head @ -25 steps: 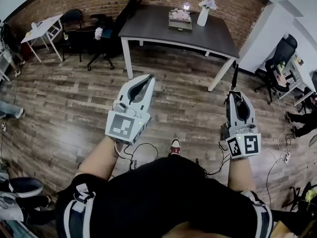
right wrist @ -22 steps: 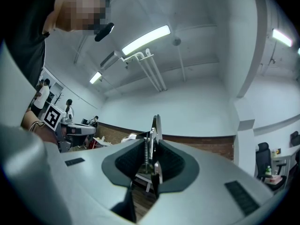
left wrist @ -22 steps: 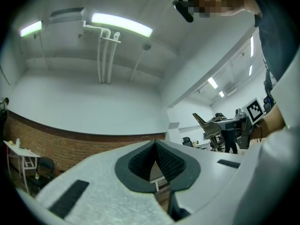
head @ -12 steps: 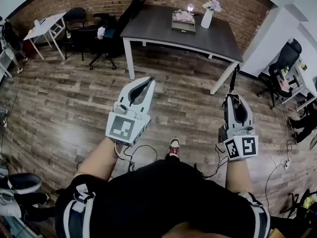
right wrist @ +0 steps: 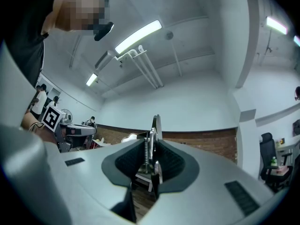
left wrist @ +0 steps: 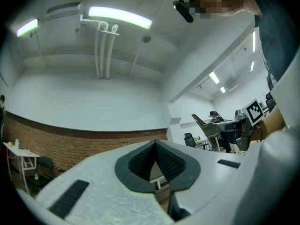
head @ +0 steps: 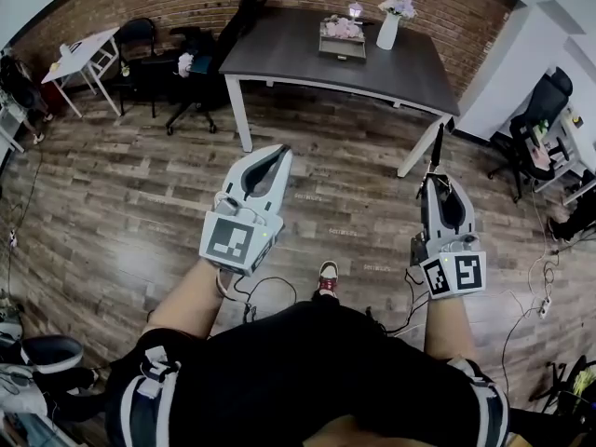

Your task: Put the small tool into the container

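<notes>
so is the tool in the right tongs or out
In. The right tongs are shut on the tool: its metal body sits between the pads, with the tip sticking out past them.

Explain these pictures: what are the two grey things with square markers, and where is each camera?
A standing person holds a hand-held claw in each hand. The wide picture comes from a camera on their head, looking down. The other two cameras ride on the claws and look along the jaws. The left claw is shut and empty. The right claw is shut on a small tool, metal with a spring. Ahead, a dark table carries a vase and a box.
</notes>
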Motion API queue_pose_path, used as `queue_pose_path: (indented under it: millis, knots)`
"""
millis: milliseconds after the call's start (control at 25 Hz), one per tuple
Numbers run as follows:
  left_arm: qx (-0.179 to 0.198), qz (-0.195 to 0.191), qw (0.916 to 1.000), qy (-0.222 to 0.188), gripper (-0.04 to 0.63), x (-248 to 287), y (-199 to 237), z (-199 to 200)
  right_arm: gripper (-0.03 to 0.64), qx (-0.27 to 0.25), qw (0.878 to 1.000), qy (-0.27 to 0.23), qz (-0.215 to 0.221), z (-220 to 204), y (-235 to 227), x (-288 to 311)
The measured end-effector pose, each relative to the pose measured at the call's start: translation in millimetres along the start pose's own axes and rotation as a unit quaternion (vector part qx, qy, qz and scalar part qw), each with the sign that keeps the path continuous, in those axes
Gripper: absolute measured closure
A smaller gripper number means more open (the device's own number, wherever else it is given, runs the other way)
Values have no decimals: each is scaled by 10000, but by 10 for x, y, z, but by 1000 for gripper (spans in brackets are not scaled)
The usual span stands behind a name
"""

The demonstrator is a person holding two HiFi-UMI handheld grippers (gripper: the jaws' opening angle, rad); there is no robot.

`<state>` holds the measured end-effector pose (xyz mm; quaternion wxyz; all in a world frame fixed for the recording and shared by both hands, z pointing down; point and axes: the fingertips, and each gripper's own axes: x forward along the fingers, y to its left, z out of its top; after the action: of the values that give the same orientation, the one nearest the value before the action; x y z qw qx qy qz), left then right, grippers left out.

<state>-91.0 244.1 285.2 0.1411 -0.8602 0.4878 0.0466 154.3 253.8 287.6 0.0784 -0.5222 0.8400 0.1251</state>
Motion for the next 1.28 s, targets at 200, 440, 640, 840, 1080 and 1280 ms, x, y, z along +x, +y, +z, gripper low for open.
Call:
queue_pose_path:
  millis: [200, 440, 640, 840, 1080, 1280]
  knots:
    - [1, -55, 10000, 25, 586, 221, 29, -78, 531, -4, 10000, 52, -25, -109, -137, 145]
    - [35, -28, 9999, 110, 586, 418, 148, -159, 531, 33, 9999, 96, -36, -232, -270, 366]
    - [38, 31, 9999, 124, 586, 546, 276, -200, 531, 26, 9999, 102, 11, -288, -329, 558]
    - [59, 81, 9998, 184, 586, 716, 373, -265, 531, 31, 9999, 99, 100, -349, -433, 756]
    - [67, 151, 9996, 233, 586, 1019, 507, -361, 531, 53, 9998, 98, 186, -424, -657, 1090]
    - [120, 232, 9994, 212, 586, 1308, 594, -426, 531, 76, 9995, 58, 301, -494, -834, 1355]
